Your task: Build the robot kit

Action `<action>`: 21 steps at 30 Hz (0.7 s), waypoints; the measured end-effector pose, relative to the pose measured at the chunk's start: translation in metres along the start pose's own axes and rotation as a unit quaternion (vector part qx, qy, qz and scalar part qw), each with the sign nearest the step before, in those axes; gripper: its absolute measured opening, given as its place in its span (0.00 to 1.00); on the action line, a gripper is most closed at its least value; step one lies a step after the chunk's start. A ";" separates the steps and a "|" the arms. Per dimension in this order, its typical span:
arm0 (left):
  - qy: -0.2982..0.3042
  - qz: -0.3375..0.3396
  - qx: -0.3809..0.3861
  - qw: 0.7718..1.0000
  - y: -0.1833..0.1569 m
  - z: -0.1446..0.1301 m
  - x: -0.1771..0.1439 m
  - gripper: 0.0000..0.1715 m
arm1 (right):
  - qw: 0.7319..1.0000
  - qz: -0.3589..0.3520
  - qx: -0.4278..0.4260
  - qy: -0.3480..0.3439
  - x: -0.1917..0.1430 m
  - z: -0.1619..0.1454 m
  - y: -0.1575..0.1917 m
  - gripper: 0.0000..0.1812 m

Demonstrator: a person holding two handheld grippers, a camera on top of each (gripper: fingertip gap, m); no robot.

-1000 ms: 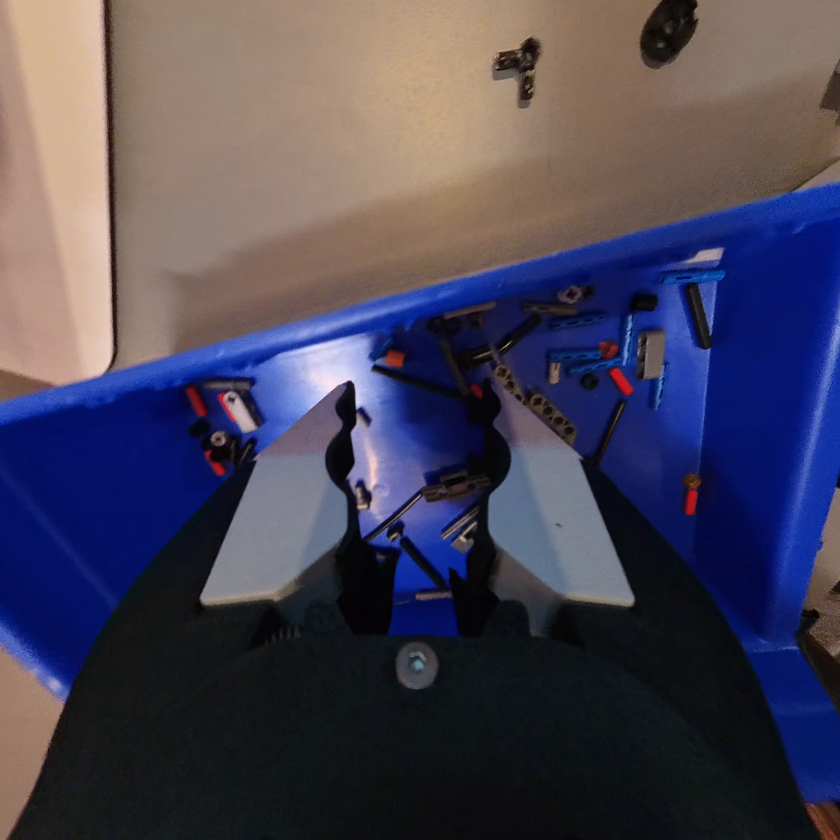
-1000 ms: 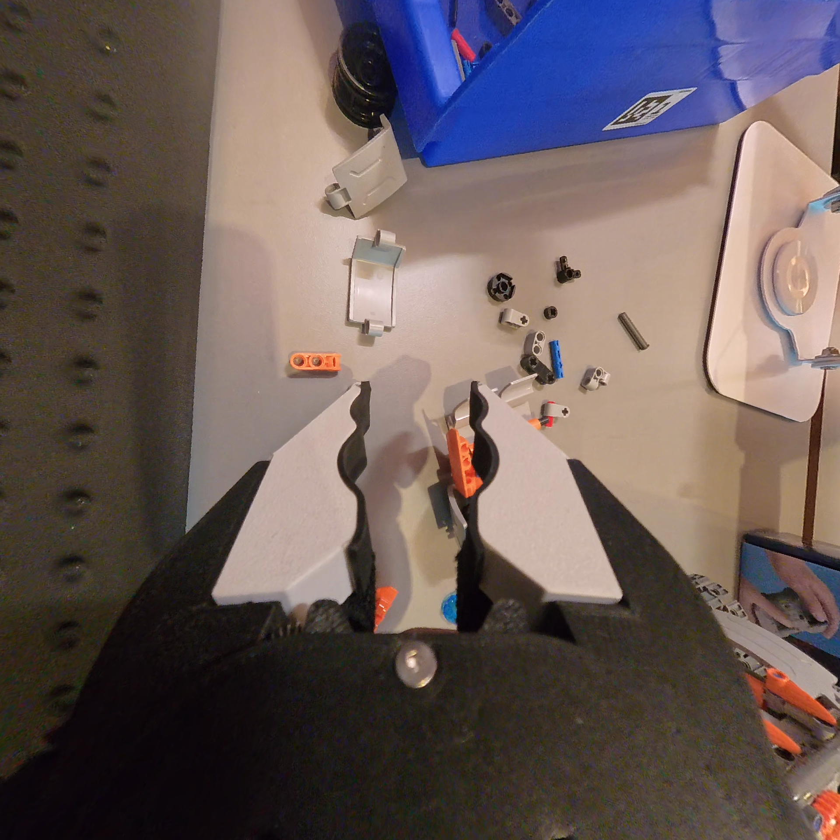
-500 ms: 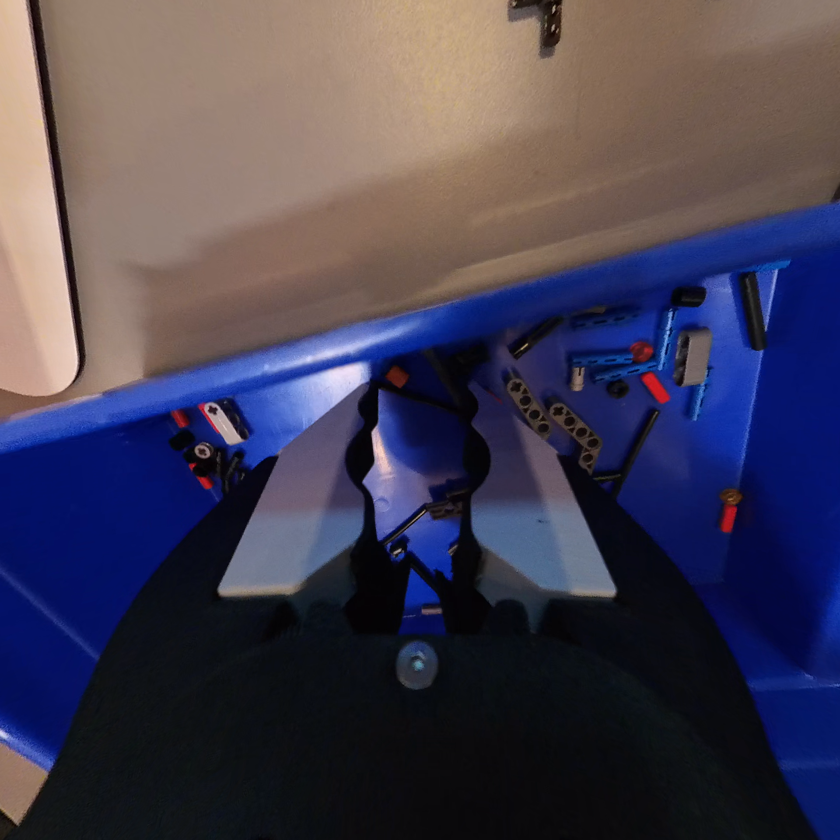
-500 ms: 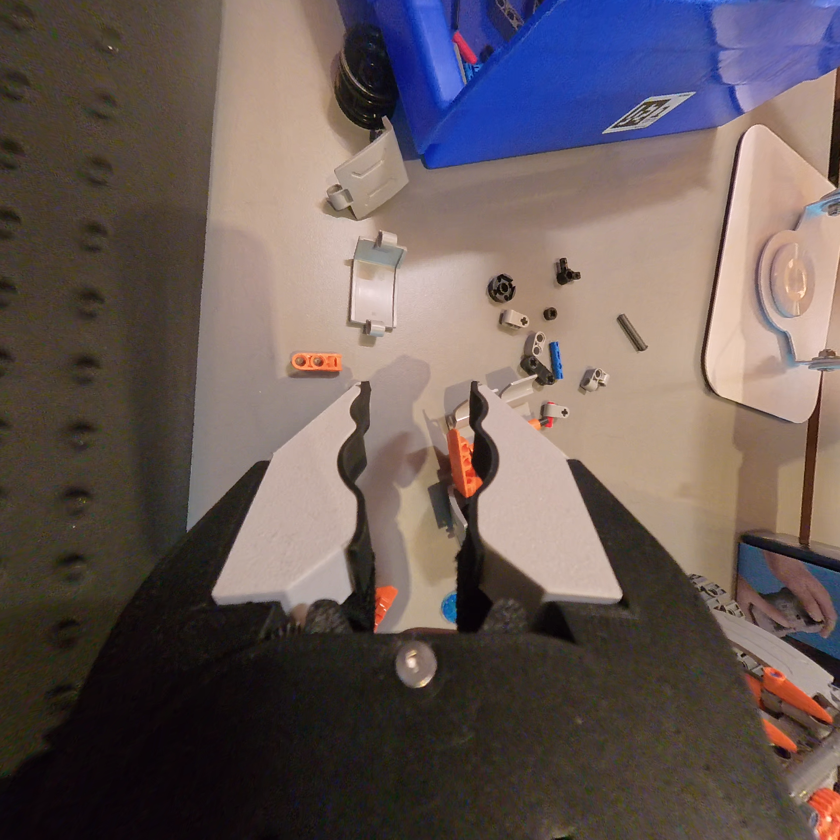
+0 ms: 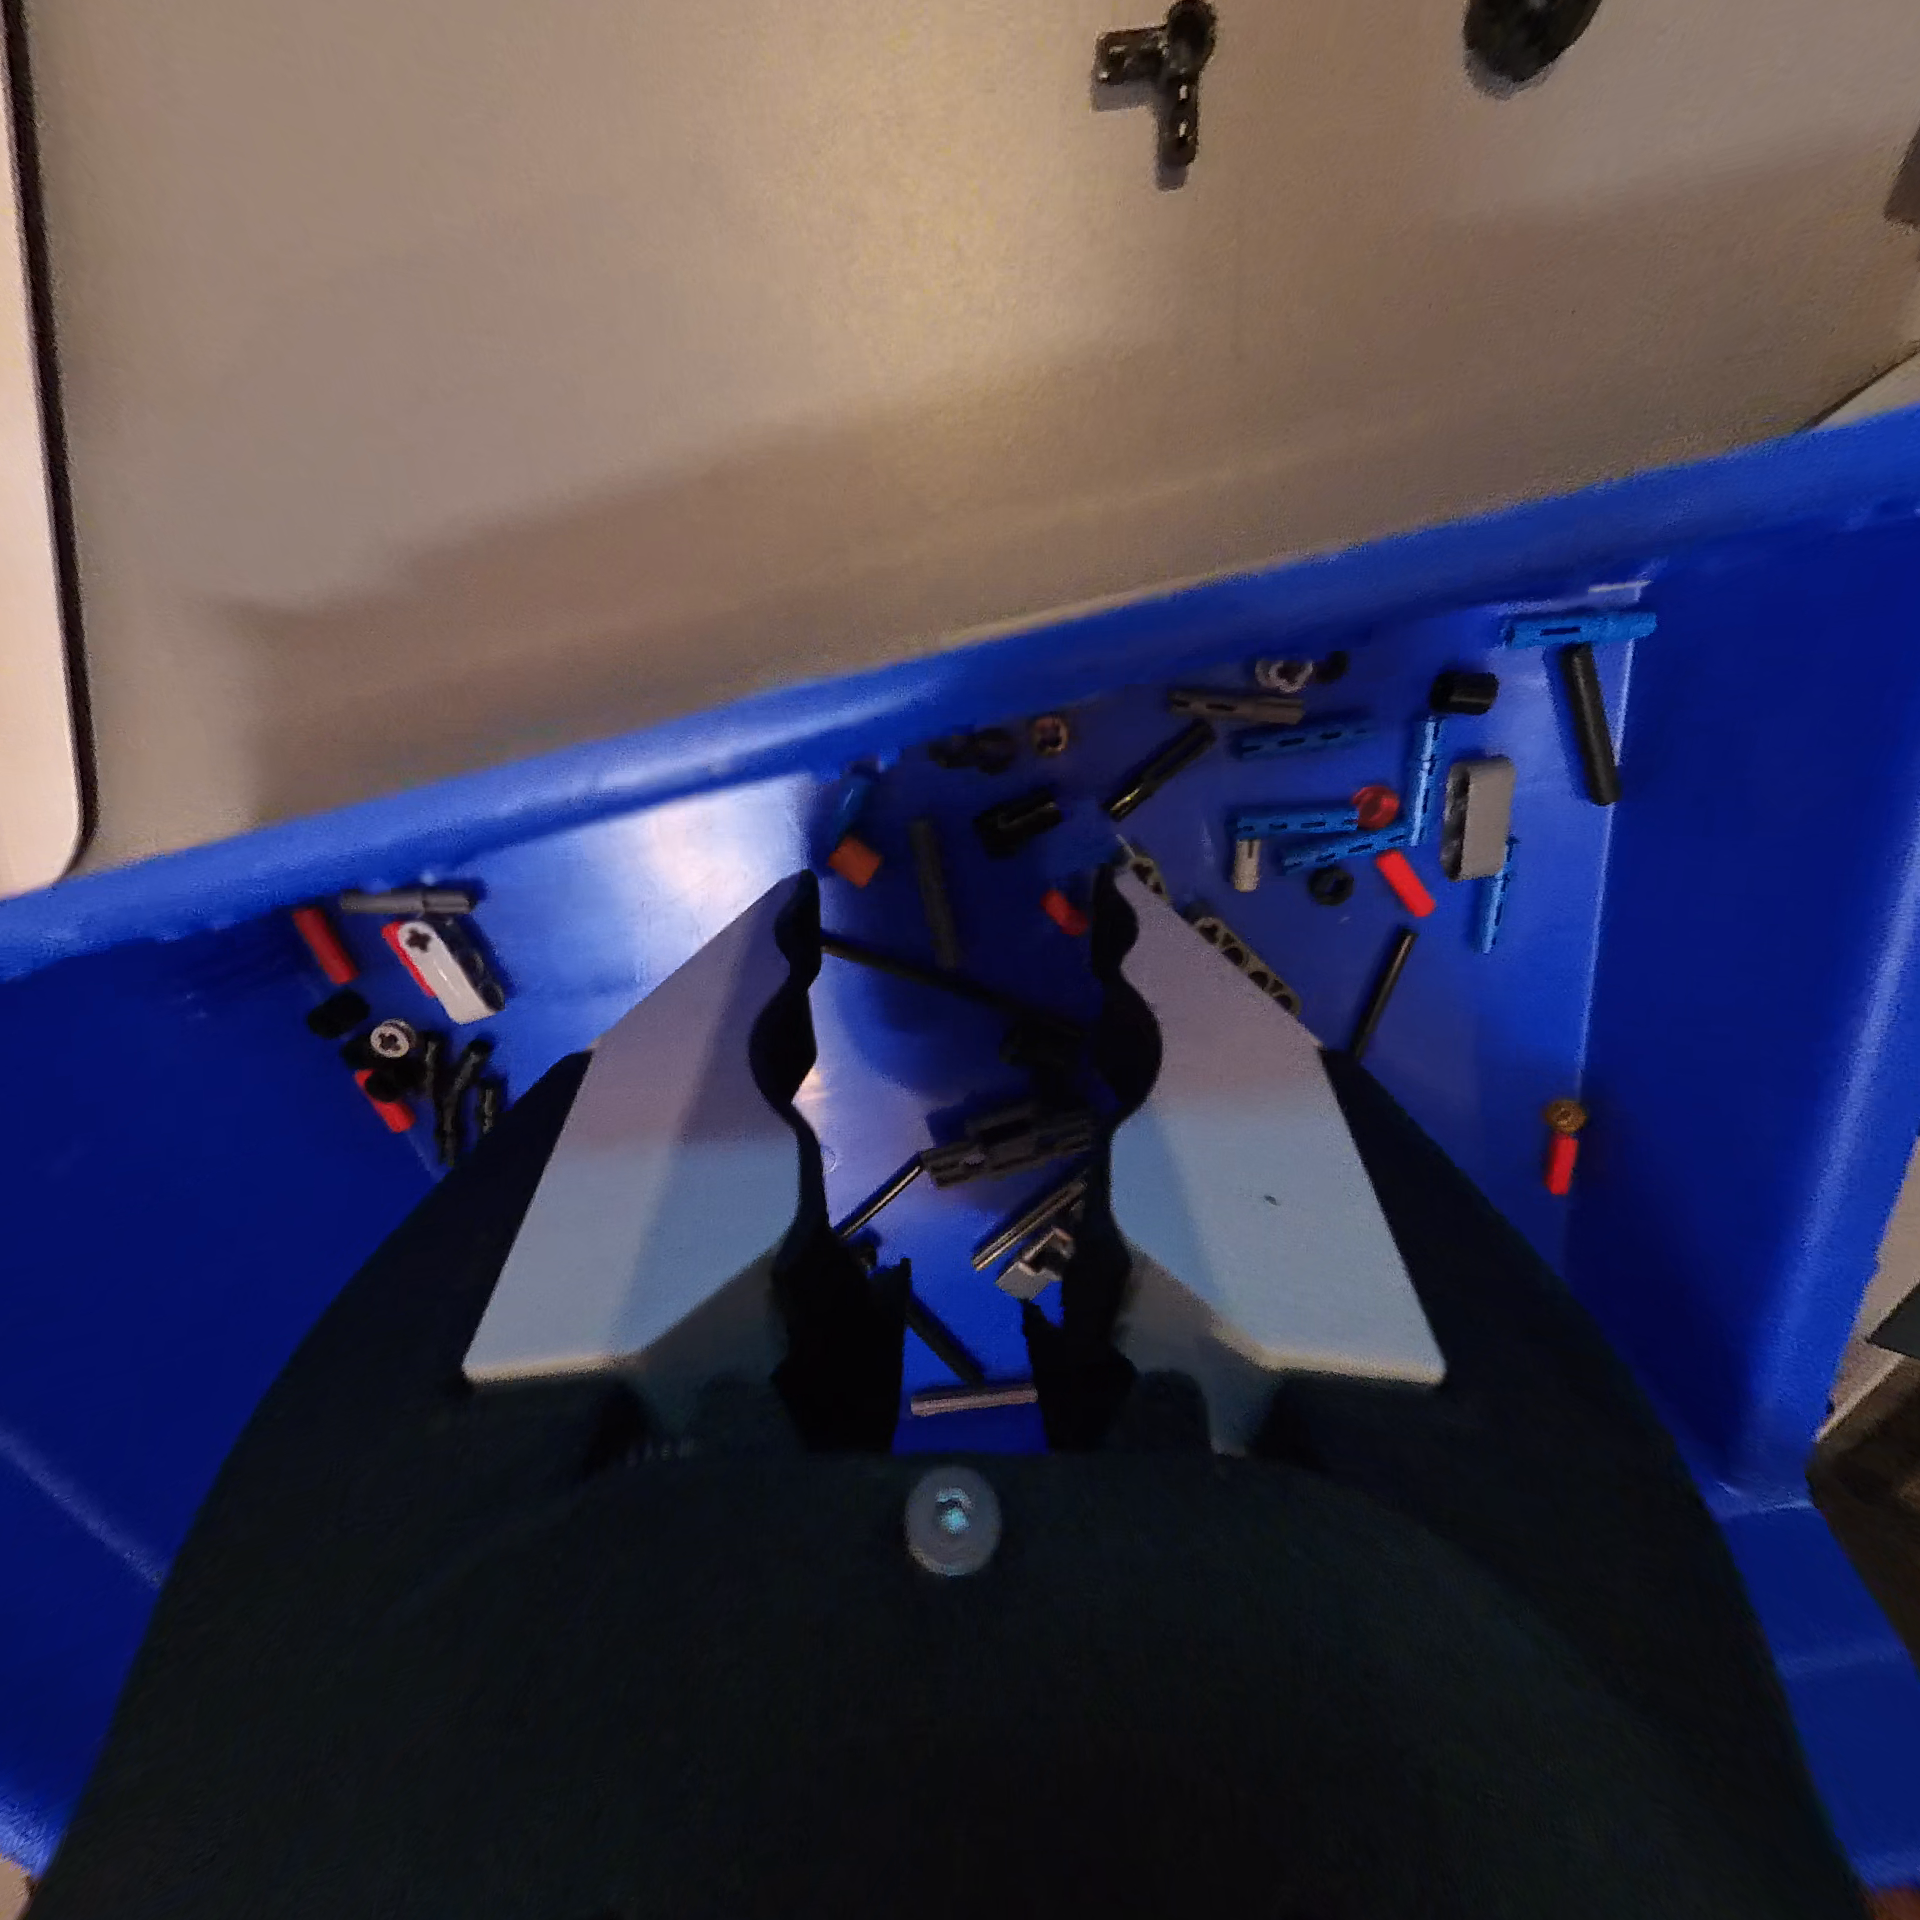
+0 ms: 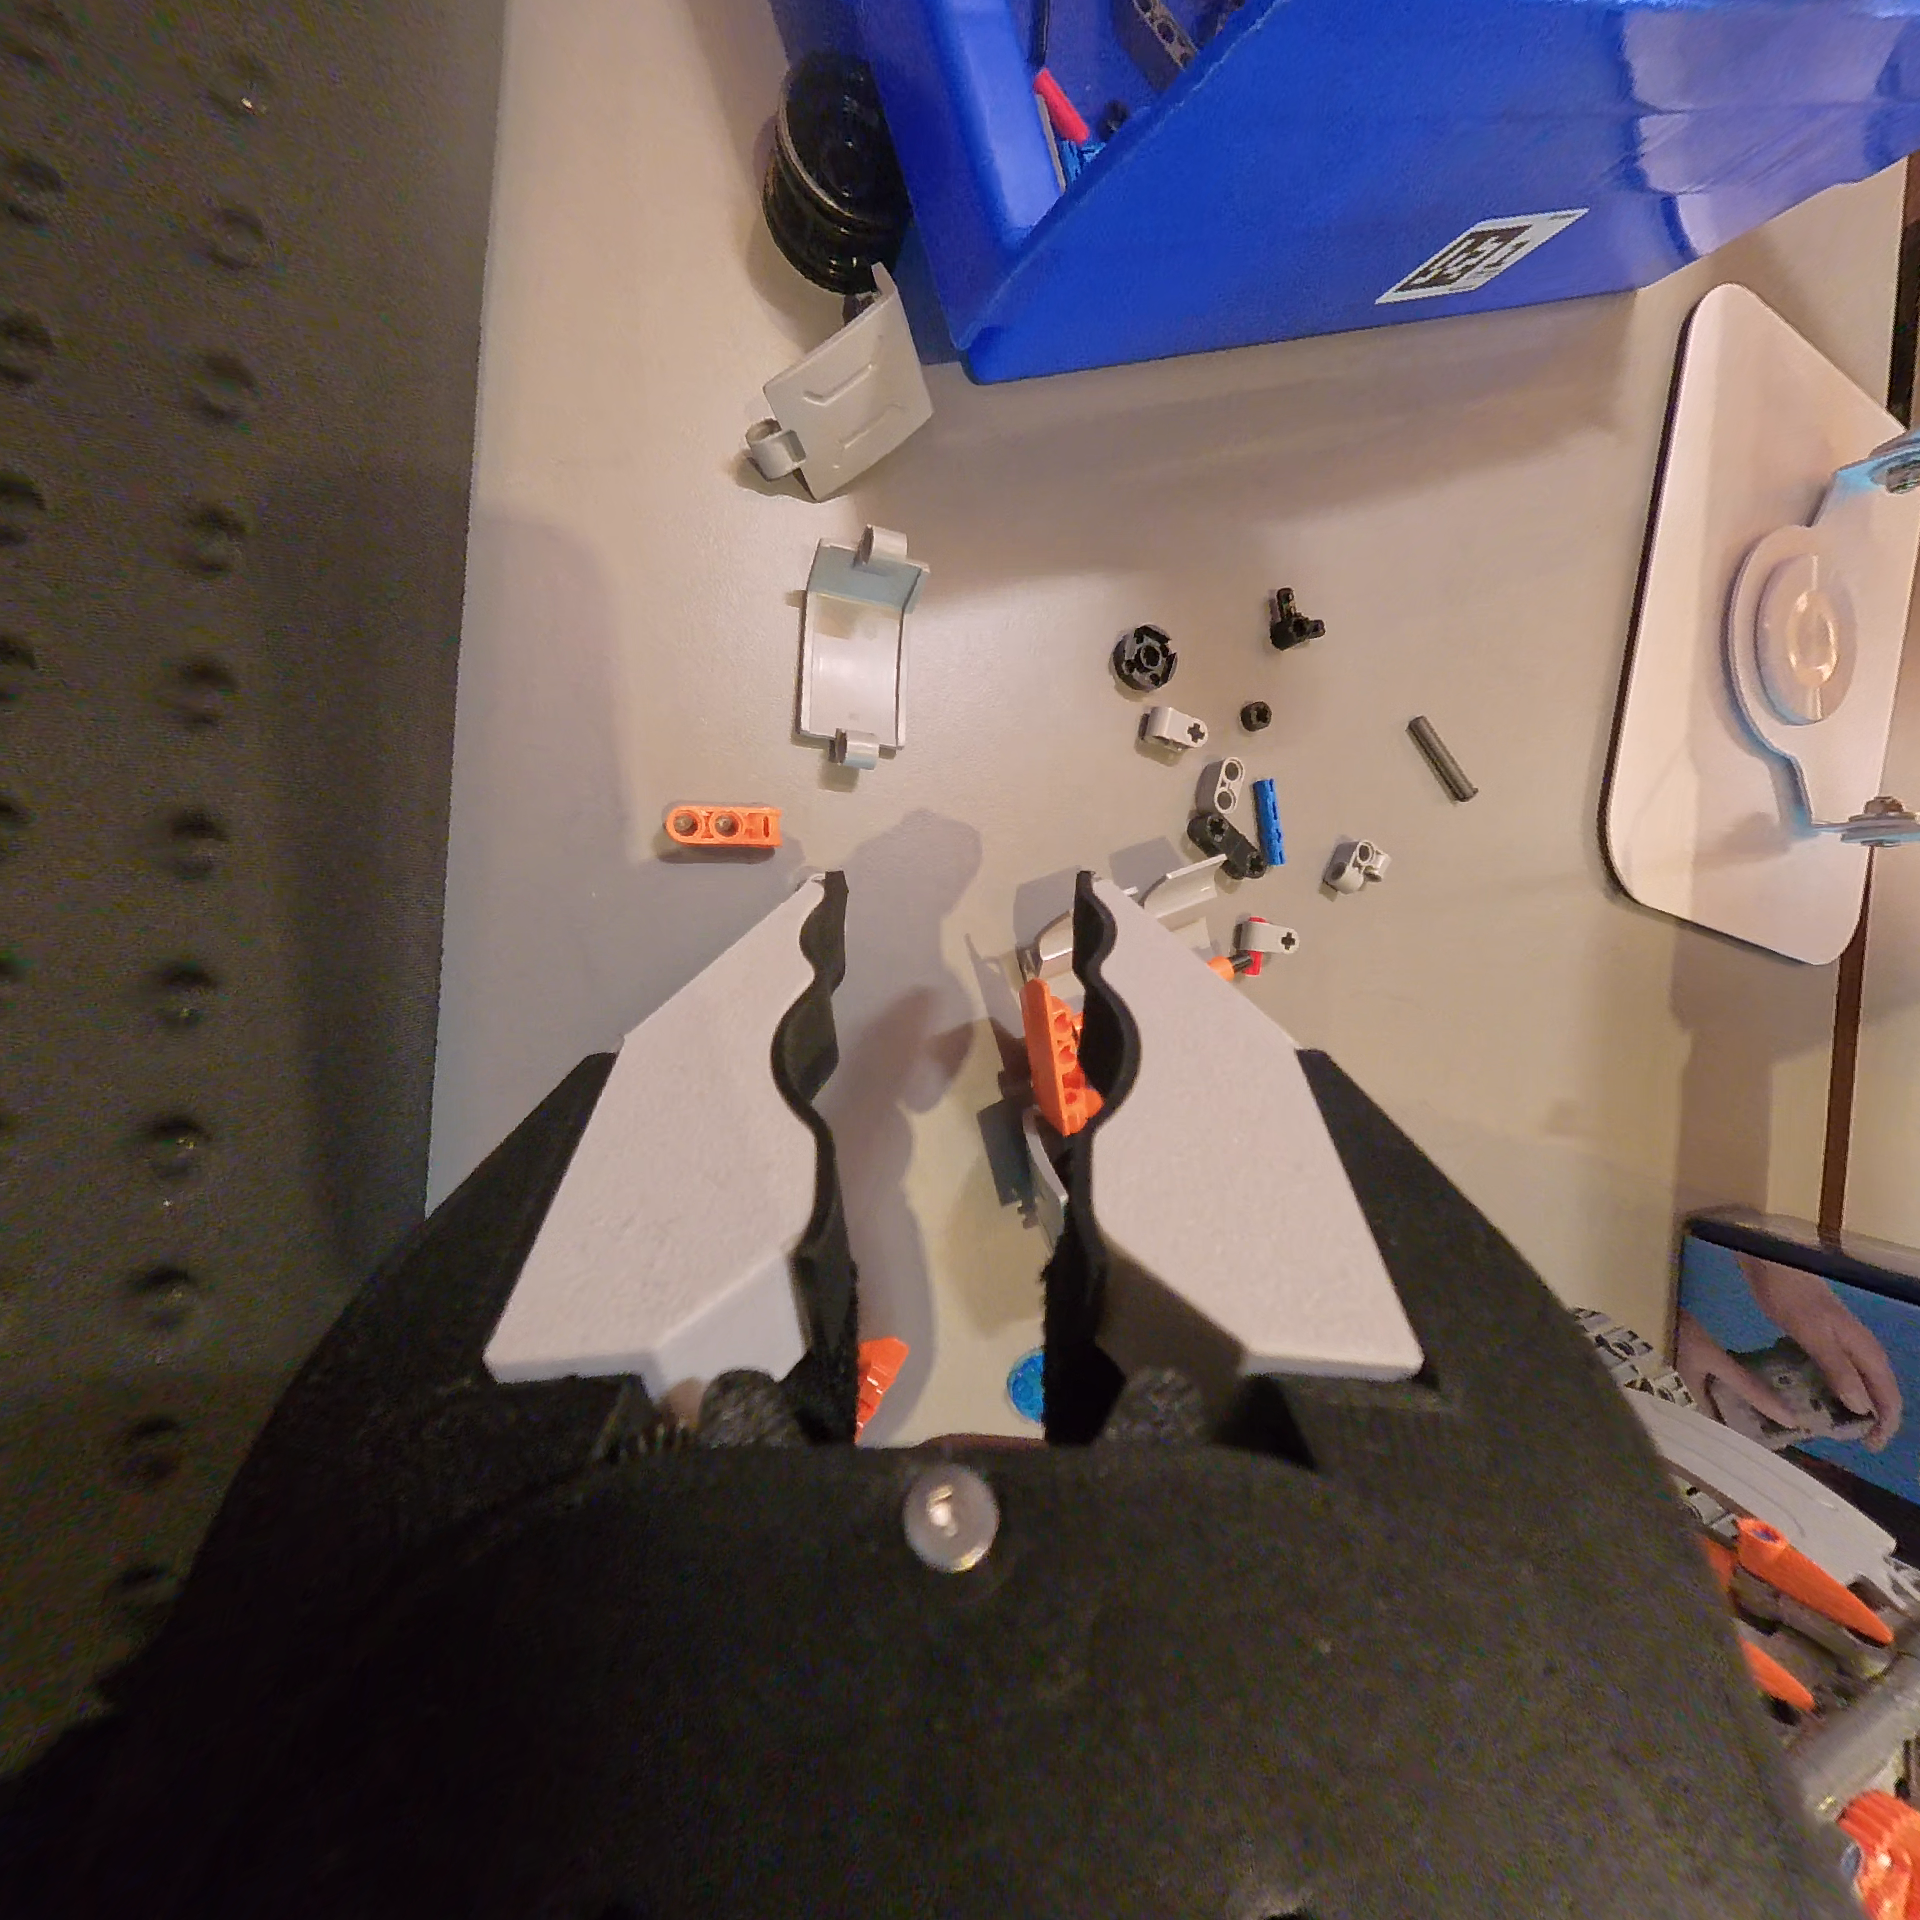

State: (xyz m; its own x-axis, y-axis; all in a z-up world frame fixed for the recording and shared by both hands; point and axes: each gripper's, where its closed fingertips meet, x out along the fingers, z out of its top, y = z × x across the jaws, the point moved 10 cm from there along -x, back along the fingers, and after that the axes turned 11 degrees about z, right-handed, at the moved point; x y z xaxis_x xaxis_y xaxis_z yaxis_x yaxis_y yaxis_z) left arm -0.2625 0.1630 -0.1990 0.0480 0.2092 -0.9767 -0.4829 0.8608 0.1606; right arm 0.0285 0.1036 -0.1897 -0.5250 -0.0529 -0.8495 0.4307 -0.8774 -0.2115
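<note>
- Low in the middle of the left wrist view, the left tongs (image 5: 956, 904) are spread wide and pinch nothing
- They hang just over the floor of a blue bin (image 5: 623, 748), tips pointing at its far wall
- Seen in the gap between their fingers are a dark grey joiner piece (image 5: 1008, 1138), a thin black rod (image 5: 935, 982) and some short grey sticks; none of them looks gripped
- The bin holds many small building bits, lying loose and flat: blue beams (image 5: 1320, 826), a grey block (image 5: 1481, 821) and red pins (image 5: 1403, 883) at the upper right, and a red and white piece (image 5: 447, 961) with black bits in the left corner
- Past the bin, at the top of the frame, a black bent piece (image 5: 1164, 62) lies on the pale table (image 5: 727, 364)
- Low in the middle of the right wrist view, the right tongs (image 6: 956, 894) are also spread and hold nothing
- An orange beam (image 6: 1055, 1055) on a grey panel (image 6: 1023, 1164) shows just beside the right finger; I cannot tell if they touch
- A small orange piece (image 6: 722, 826) lies near the left tip
- Farther up are a curved grey panel (image 6: 857, 649), a flat grey panel (image 6: 847, 410) and a black tyre (image 6: 831, 177) beside the bin's corner
- To the right sits a little heap of grey, black and blue bits (image 6: 1236, 821), and a dark grey pin (image 6: 1442, 758) lies apart
- A white board (image 6: 1714, 675) fills the right edge, and a dark dimpled mat (image 6: 208, 623) fills the left
</note>
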 end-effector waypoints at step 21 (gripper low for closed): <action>0.025 0.023 0.003 0.999 0.004 -0.012 0.004 0.01 | 1.000 -0.005 -0.003 -0.003 -0.003 -0.001 0.003 0.23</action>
State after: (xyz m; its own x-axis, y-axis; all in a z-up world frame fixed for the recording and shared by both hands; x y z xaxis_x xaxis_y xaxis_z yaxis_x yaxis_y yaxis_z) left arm -0.2751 0.1616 -0.2043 -0.0183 0.2257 -0.9740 -0.4783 0.8535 0.2068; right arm 0.0321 0.1017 -0.1882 -0.5328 -0.0474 -0.8449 0.4301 -0.8750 -0.2222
